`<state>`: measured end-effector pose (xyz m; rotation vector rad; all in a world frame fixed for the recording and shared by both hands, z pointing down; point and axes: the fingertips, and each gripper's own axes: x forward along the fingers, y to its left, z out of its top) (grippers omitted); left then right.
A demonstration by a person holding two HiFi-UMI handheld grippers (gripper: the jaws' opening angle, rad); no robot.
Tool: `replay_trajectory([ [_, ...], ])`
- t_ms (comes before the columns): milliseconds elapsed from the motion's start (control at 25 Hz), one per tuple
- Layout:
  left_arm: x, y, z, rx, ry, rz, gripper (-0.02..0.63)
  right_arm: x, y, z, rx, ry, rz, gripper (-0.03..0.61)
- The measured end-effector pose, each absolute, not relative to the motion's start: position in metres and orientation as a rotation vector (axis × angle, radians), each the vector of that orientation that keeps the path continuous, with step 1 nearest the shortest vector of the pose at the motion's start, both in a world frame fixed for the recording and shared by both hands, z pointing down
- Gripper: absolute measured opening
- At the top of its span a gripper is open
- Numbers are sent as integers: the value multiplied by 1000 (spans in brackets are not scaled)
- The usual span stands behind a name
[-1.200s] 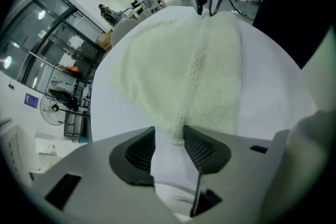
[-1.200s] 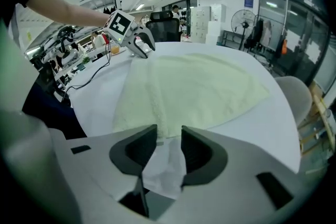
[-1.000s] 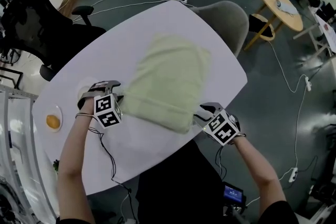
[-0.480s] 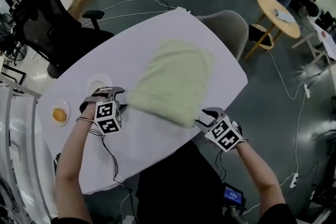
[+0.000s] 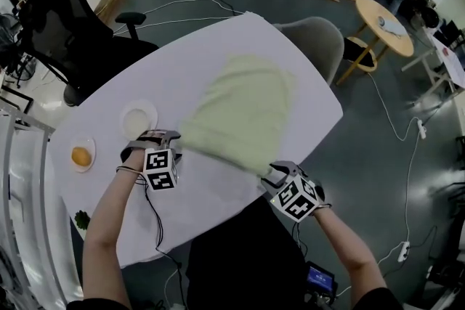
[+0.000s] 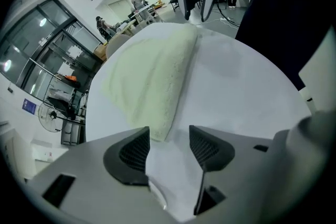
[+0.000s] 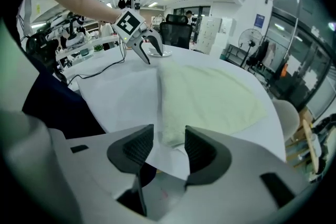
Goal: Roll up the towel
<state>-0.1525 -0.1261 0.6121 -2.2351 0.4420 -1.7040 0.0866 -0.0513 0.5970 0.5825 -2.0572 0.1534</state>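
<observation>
A pale green towel [image 5: 243, 112] lies flat on the white oval table [image 5: 211, 54], with its thicker near edge toward me. My left gripper [image 5: 166, 138] stands at the towel's near-left corner. Its jaws have just been opening, and in the left gripper view the left gripper [image 6: 168, 141] shows only bare table between its pads, the towel [image 6: 152, 76] lying just past the left pad. My right gripper [image 5: 270, 172] is at the near-right corner. In the right gripper view the right gripper [image 7: 169, 144] is open, and the towel [image 7: 210, 94] starts just beyond its tips.
A white bowl [image 5: 138, 120], a plate with an orange piece [image 5: 81, 156] and something green [image 5: 81, 218] sit at the table's left end. A black office chair [image 5: 65, 18] and a grey chair [image 5: 312, 29] stand by the far edges. A cable [image 5: 152, 214] trails over the near table.
Both grippers have moved in along the towel's near edge: the left one rightward to the near-left corner, the right one leftward to the near-right corner. The towel lies where it was.
</observation>
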Motion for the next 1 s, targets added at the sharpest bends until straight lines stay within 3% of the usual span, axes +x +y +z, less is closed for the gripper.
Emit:
replay_trajectory([
  [360, -152, -137, 635, -2242, 413, -1754, 225, 85, -56, 628, 564, -1995, 99, 199],
  [520, -153, -139, 635, -2264, 371, -1777, 225, 86, -64, 634, 555, -1980, 69, 152],
  [800, -156, -137, 641, -2305, 346, -1815, 190, 86, -67, 636, 508, -1999, 81, 138],
  [920, -156, -141, 638, -2295, 362, -1825, 166, 86, -66, 632, 494, -2005, 90, 127],
  [960, -156, -145, 637, -2282, 377, -1822, 82, 85, -66, 630, 494, -2010, 96, 120],
  [1000, -156, -147, 636, -2272, 381, -1823, 81, 85, -67, 628, 496, -2015, 102, 115],
])
